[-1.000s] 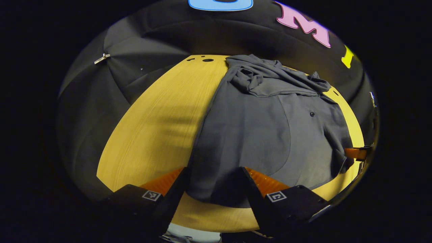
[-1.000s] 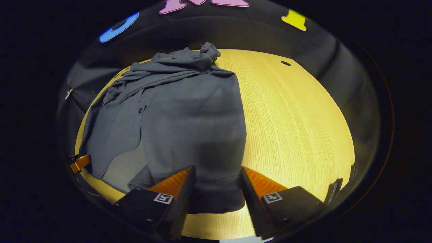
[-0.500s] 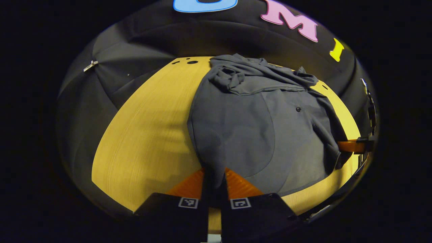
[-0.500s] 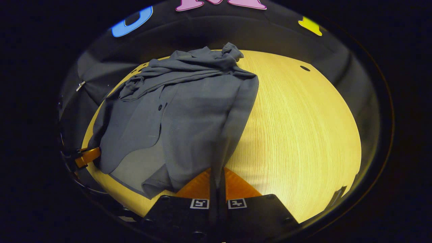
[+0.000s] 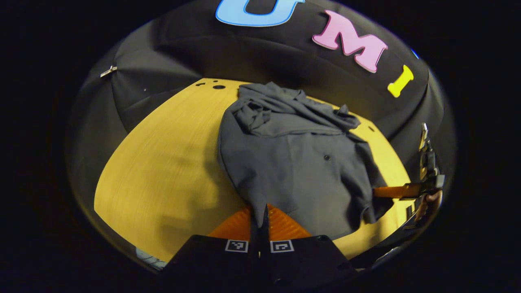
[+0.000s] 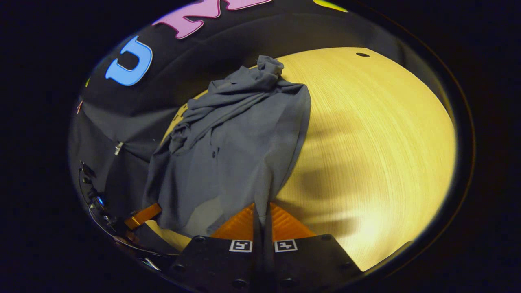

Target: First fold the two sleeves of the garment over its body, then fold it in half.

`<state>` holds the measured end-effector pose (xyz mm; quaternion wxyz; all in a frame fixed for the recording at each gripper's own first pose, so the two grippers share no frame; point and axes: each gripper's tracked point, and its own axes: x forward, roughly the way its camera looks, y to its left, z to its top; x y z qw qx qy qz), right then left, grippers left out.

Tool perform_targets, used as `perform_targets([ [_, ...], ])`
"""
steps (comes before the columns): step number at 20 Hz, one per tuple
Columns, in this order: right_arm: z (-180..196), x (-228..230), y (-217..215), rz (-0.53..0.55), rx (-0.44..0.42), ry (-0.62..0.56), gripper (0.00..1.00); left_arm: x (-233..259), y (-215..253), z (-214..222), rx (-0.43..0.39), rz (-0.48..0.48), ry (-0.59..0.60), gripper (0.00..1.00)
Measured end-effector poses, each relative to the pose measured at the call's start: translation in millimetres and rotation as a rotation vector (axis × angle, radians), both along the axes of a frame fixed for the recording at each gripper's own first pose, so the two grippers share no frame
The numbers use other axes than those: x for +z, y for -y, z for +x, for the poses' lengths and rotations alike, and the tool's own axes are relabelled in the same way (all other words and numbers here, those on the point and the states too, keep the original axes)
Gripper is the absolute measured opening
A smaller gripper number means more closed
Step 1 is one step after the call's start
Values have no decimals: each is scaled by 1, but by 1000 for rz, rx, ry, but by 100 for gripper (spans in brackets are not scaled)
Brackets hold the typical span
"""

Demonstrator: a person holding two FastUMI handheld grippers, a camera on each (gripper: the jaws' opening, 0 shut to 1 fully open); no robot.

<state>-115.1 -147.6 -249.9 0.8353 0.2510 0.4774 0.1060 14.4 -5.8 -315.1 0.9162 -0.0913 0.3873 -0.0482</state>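
A dark grey buttoned garment (image 5: 293,162) lies on the yellow wooden table (image 5: 163,162), its sleeves bunched in a heap at the far end (image 5: 281,112). My left gripper (image 5: 259,215) is shut on the garment's near hem corner, lifted off the table. My right gripper (image 6: 262,213) is shut on the other near hem corner of the garment (image 6: 240,150), which hangs up toward it. The right gripper's orange finger (image 5: 397,190) shows at the right edge of the left gripper view. The left gripper's orange finger (image 6: 142,215) shows at the lower left of the right gripper view.
The table (image 6: 366,142) has bare wood to the right of the garment in the right gripper view and to its left in the left gripper view. Small holes (image 5: 218,86) mark the table's far edge. Black cloth walls surround it.
Both grippers closed from open onto the garment's near hem, then lifted it; the near half of the garment now rises off the table and has drawn toward the far end.
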Motion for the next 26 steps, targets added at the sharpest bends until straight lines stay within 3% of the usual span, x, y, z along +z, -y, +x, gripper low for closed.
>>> perform_targets([
  [9,39,53,-16,84,42,138,5,58,28,40,72,-183,114,5],
  [26,143,101,-20,106,28,324,5,114,31,118,64,-198,256,5],
])
